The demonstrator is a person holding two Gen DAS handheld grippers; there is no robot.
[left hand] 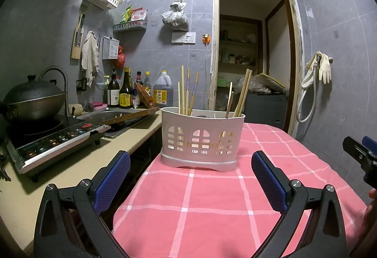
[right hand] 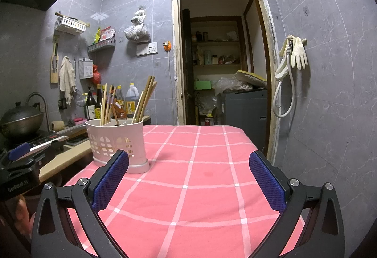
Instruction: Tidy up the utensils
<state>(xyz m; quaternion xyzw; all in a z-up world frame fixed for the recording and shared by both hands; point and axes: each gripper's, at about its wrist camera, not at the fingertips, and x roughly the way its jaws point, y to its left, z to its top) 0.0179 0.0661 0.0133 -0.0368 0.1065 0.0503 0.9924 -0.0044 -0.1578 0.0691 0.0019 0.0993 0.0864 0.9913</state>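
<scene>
a small home kitchen: wok (left hand: 35,99) on an induction cooker (left hand: 56,140), sink (left hand: 110,115), sauce bottles (left hand: 124,90) (tiled walls).

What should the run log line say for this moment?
left claw: open, empty | right claw: open, empty | chopsticks: upright in white holder | holder: on pink checked cloth

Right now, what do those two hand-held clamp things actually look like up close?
Each black plastic tool, left and right, has two angular fingers faced with textured blue rubber pads, joined by silver round bolts. The left tool's body carries small white lettering, too blurred to read surely.
</scene>
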